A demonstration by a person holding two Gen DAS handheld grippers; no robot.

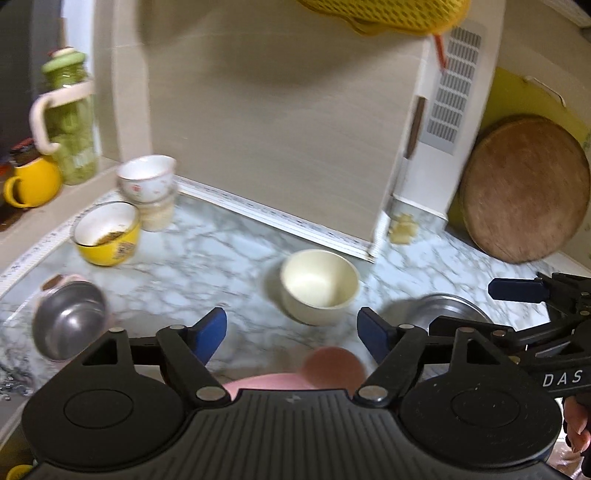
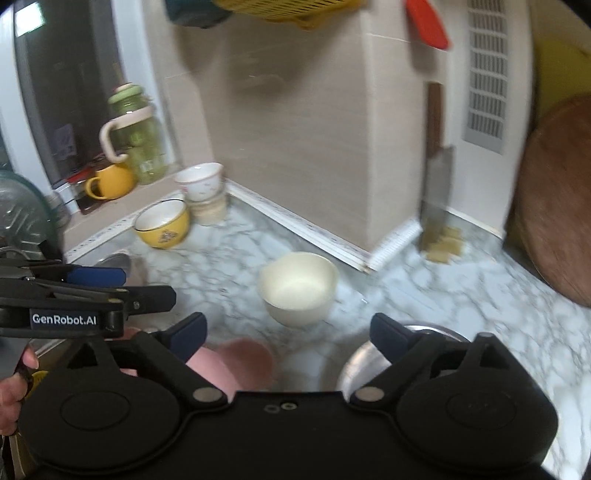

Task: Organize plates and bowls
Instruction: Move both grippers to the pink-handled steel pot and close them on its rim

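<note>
A cream bowl (image 1: pixel 319 286) (image 2: pixel 297 286) stands on the marble counter (image 1: pixel 221 254) just beyond both grippers. My left gripper (image 1: pixel 291 334) is open and empty, above a pink dish (image 1: pixel 280 380). My right gripper (image 2: pixel 288 332) is open and empty, with a steel plate (image 2: pixel 364 363) under its right finger and the pink dish (image 2: pixel 236 363) at its left. A yellow bowl (image 1: pixel 107 232) (image 2: pixel 164 223), a stack of white patterned bowls (image 1: pixel 149 188) (image 2: pixel 203 192) and a steel bowl (image 1: pixel 68 325) are at the left. The steel plate (image 1: pixel 448 308) also shows in the left wrist view.
A round wooden cutting board (image 1: pixel 524 188) leans on the right wall. A cleaver (image 2: pixel 437 192) stands against the pillar. A yellow mug (image 1: pixel 33 182) and a green jar (image 1: pixel 72 122) sit on the window ledge. A yellow basket (image 1: pixel 384 13) hangs overhead.
</note>
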